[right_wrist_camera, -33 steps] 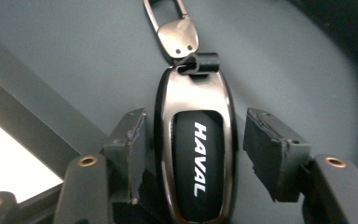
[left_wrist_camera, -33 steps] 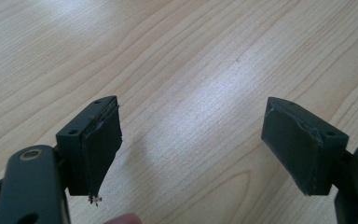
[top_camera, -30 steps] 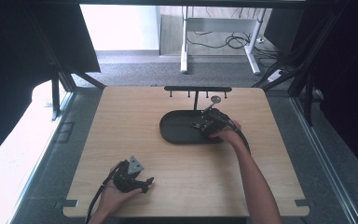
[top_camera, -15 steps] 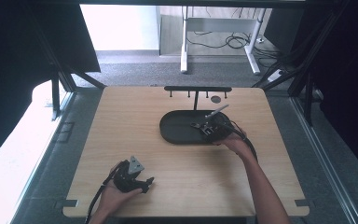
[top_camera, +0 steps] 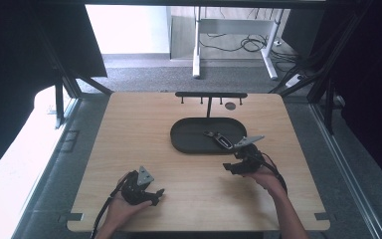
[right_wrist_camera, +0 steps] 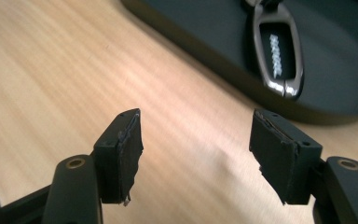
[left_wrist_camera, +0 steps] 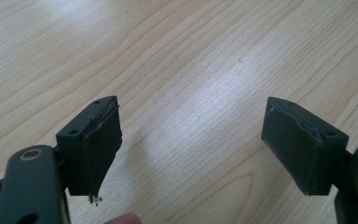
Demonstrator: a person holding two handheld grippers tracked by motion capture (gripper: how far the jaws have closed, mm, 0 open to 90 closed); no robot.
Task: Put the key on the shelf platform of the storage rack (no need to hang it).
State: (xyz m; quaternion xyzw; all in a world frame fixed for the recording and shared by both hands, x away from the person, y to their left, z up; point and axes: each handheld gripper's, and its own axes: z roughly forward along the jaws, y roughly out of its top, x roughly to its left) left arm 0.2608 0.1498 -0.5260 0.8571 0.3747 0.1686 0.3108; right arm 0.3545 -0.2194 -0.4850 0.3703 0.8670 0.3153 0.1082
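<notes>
Key fob [top_camera: 219, 139]: lying flat in the black oval tray [top_camera: 186, 144], right of its centre, nothing touching it.
Right gripper [top_camera: 227, 167]: has drawn back from the tray toward six o'clock; jaws parted, just closing a little, empty.
Left gripper [top_camera: 160, 191]: seven o'clock of the tray, jaws wide, empty.
Meaning: fob looks delivered.
</notes>
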